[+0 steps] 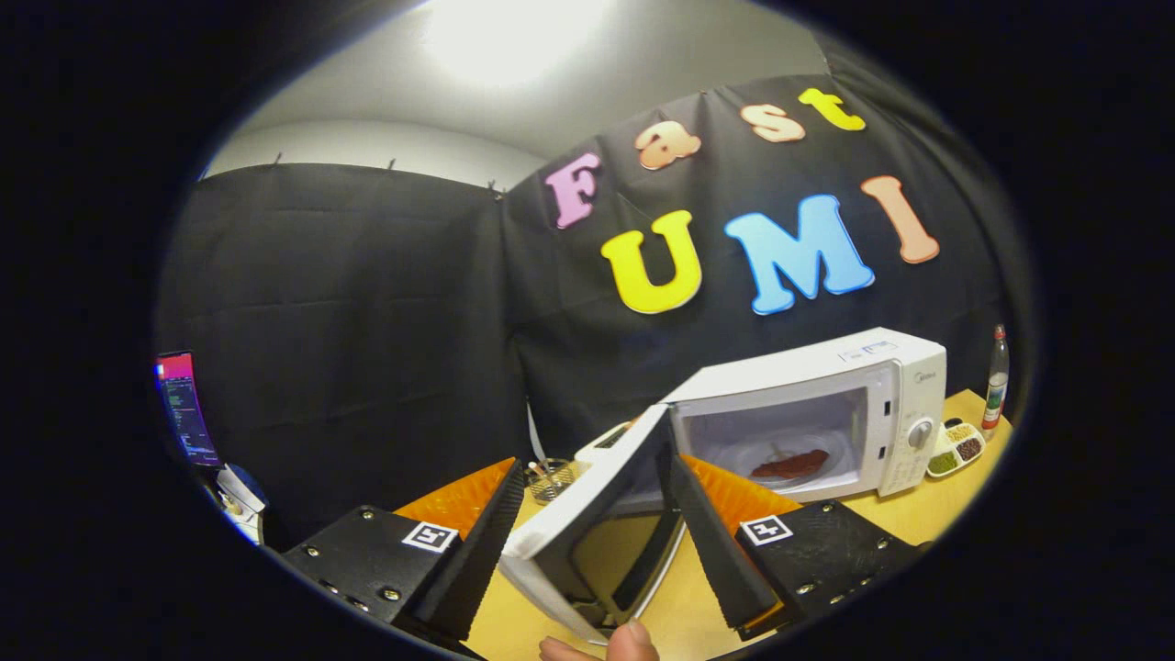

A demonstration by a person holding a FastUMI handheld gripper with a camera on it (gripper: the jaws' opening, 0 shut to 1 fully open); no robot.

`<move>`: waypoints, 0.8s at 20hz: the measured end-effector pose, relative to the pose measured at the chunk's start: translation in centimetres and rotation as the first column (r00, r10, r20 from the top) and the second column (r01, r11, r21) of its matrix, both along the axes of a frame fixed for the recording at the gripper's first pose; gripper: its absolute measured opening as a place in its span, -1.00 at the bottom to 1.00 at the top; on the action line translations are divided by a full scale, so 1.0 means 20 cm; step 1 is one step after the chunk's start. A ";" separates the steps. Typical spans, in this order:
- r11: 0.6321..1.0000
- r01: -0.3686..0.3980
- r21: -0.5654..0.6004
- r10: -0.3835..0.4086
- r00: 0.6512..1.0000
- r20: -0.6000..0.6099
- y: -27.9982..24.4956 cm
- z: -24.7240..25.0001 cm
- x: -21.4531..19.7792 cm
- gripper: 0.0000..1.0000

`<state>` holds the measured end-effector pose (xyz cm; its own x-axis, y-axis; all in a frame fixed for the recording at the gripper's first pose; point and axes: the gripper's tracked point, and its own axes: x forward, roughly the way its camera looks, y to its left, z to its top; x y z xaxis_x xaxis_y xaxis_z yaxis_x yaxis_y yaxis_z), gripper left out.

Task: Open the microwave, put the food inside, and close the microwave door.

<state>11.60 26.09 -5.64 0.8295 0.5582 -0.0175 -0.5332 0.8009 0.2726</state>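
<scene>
Microwave (pixel 826 404): door (pixel 587 514) open, food (pixel 789 464) inside on its plate; closing remains. Gripper (pixel 592 542) spread wide astride the door's edge, not pressing it.

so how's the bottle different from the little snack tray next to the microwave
The bottle stands upright and narrow with a red cap; the snack tray lies flat and low, split into compartments of coloured bits. The bottle is farther from the microwave; the tray is nearer its control side. Both sit on the wooden table, beyond the open fingers.
</scene>
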 end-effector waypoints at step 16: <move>0.969 -0.175 -0.176 0.146 0.976 -0.164 0.46 -0.64 -0.19 -0.97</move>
<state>7.88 35.37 -18.35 0.7096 0.6584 -0.2510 -0.6237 0.7526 0.2111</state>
